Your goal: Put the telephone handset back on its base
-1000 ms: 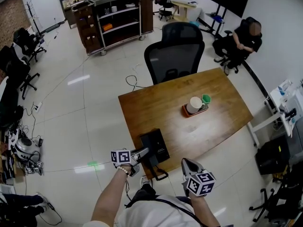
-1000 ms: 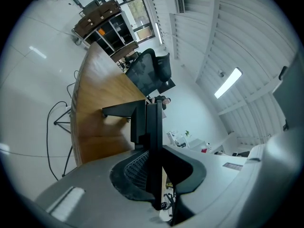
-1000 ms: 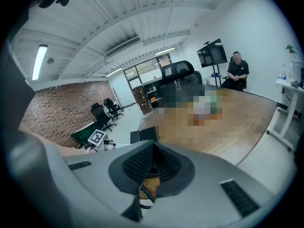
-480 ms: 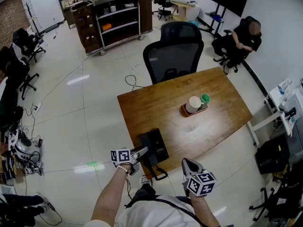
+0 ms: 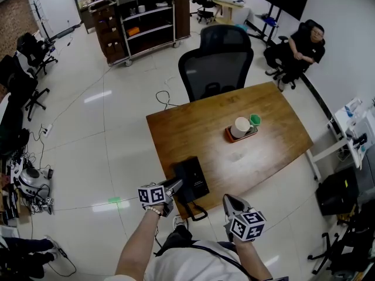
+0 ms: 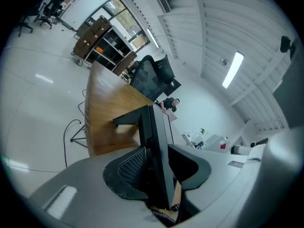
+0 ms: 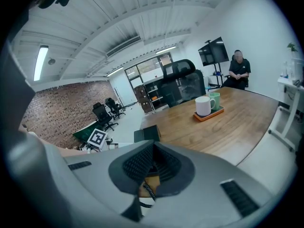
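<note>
The black telephone base (image 5: 193, 177) sits on the near left corner of the wooden table (image 5: 258, 157). Its black handset (image 5: 182, 193) lies along the base's left side, and its coiled cord (image 5: 198, 216) hangs off the table edge. My left gripper (image 5: 171, 189) is at the handset, which stands edge-on between the jaws as a dark bar (image 6: 156, 141). The jaws are opening, and a gap shows on the bar's right side. My right gripper (image 5: 228, 202) hovers off the table's near edge, shut and empty; in its own view the base (image 7: 146, 133) lies just ahead.
A white mug (image 5: 241, 127) and a green cup (image 5: 255, 121) stand on an orange tray (image 5: 233, 139) mid-table. A black office chair (image 5: 215, 68) is at the far side. A person sits on a chair (image 5: 303, 47) at the back right. A shelf cart (image 5: 140, 22) stands far back.
The left gripper and the handset stay in the same place by the base. The right gripper has not moved. The head view has shifted slightly.
</note>
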A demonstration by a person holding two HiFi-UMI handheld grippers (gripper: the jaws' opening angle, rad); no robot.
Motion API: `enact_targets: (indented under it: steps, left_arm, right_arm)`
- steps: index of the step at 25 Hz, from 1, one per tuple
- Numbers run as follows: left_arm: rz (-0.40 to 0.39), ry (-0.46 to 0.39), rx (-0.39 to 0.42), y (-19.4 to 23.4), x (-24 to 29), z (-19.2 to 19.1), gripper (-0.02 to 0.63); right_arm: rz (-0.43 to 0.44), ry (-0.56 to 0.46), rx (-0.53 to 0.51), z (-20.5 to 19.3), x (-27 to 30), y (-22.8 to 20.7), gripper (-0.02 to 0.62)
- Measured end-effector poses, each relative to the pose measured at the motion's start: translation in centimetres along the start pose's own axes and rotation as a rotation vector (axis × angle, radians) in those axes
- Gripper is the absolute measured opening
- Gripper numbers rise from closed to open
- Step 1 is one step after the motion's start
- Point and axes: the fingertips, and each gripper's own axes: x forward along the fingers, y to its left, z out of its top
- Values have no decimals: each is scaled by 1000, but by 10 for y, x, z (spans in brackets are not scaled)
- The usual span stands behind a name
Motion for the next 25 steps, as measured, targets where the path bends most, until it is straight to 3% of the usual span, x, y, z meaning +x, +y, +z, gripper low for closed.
enact_targets:
  steps: [4,7,10,14,20,25]
  left_arm:
    - [60,-106,-14,4,-28,13,166]
    - [190,-158,-4,14,-60,19,162]
    - [293,-217,-11,14,-96,23,0]
    - [393,-259,-47,0,-129,14,0]
    - [447,-285,108,-63,-142,-2,0]
    - [447,-294,122,-105,-139,-25,0]
  right_arm:
    - [23,10,-18,-1,3,4,2]
    - [40,11,-33,1,3,4,3]
    - [54,7,-43,4,2,4,2]
    - [78,1,-52,5,-1,4,2]
    - [118,9,-68,1,-6,4,3]
    - [155,14,-103,-2,-13,9,3]
